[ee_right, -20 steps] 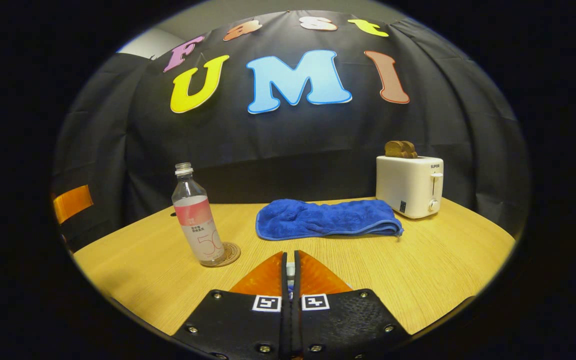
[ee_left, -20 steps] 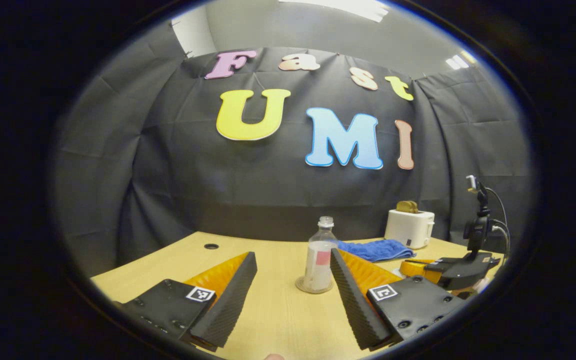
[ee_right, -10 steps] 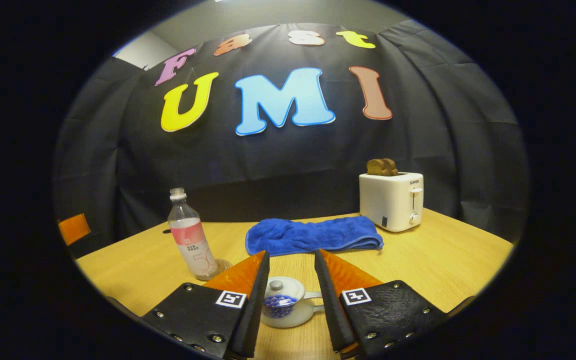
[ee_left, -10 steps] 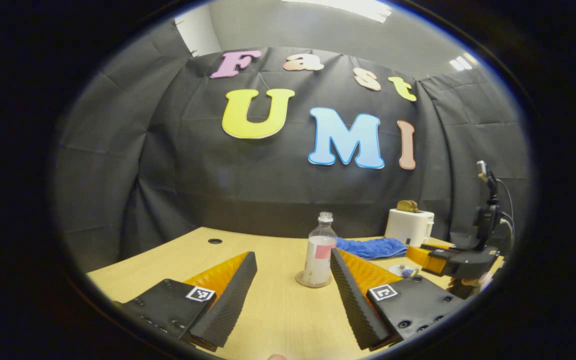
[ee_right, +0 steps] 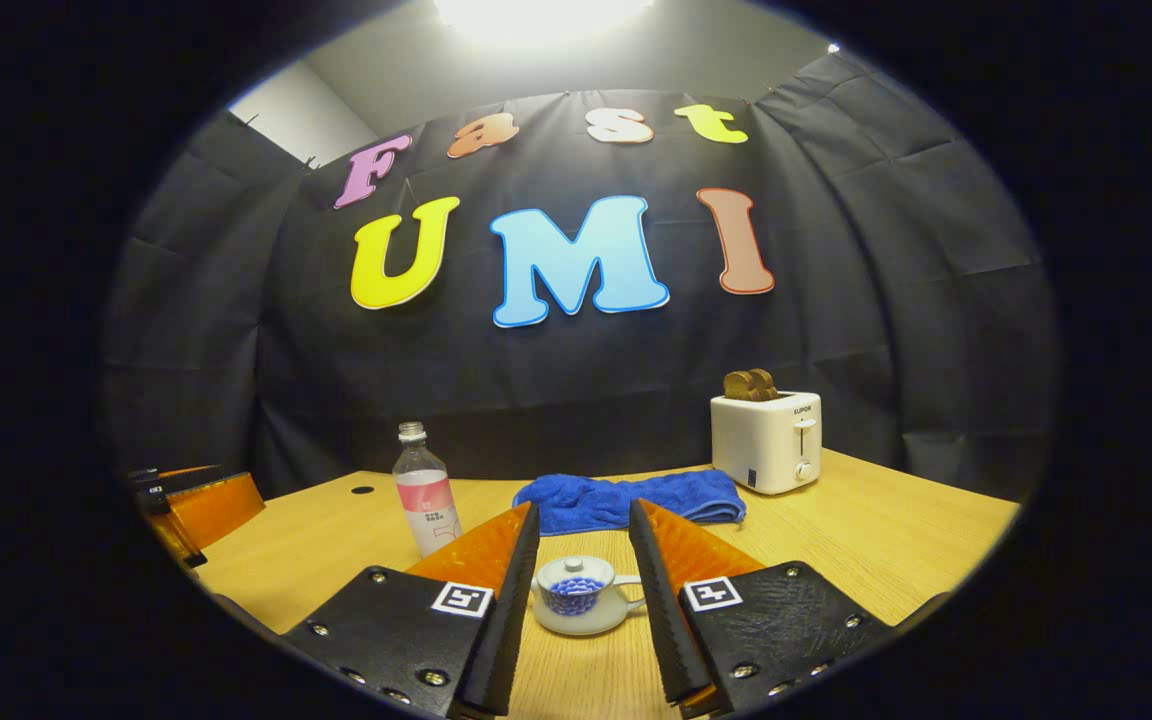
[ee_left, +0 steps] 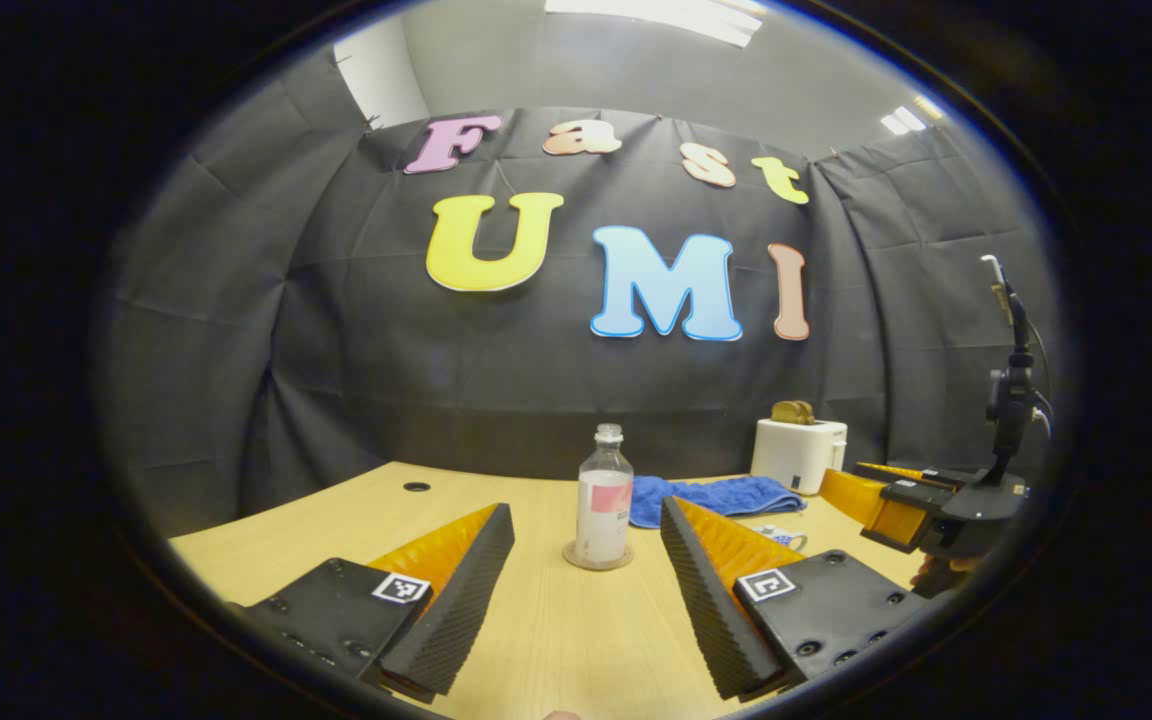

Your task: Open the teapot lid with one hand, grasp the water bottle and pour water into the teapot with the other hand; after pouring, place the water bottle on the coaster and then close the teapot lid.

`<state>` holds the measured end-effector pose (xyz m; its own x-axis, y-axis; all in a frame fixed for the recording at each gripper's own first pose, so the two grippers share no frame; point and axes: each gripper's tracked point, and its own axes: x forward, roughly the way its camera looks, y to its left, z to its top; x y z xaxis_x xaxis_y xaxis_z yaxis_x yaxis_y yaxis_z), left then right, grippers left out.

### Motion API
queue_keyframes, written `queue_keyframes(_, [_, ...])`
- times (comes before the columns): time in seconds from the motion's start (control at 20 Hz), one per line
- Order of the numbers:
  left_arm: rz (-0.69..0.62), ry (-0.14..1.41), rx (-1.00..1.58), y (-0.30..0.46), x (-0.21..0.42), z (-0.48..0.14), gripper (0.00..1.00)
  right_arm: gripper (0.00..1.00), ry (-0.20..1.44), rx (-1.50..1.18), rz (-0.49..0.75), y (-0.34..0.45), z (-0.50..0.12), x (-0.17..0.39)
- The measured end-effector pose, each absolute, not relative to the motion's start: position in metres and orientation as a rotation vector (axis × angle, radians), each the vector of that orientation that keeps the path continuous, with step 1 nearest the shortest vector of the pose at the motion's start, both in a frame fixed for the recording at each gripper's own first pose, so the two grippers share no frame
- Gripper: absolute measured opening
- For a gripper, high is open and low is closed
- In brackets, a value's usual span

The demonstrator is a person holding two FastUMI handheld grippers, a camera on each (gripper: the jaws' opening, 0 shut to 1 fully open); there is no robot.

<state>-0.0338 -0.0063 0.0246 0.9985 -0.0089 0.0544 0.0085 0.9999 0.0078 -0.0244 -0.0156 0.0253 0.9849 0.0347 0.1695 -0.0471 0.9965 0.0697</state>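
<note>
Both grippers hang open above the table (ee_right: 886, 540): the left gripper (ee_left: 586, 520) faces the water bottle (ee_left: 604, 495) upright on its coaster (ee_left: 597, 558). The right gripper (ee_right: 581, 520) frames the lidded teapot (ee_right: 576, 595) near the front edge.

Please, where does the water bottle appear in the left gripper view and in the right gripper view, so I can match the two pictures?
Left gripper view: the water bottle stands upright on the coaster, near centre, between that gripper's open fingers.
Right gripper view: the water bottle is left of centre, behind the left finger.
Shared landmark: the blue towel, lying just right of the bottle in both views.
</note>
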Motion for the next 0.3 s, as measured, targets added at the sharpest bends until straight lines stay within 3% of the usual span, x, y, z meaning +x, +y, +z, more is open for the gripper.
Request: queue_keyframes(0.3, [0.009,-0.063,0.029,-0.012,-0.045,0.009,1.0,0.55,-0.166,0.05,0.073,0.005,0.011,-0.042])
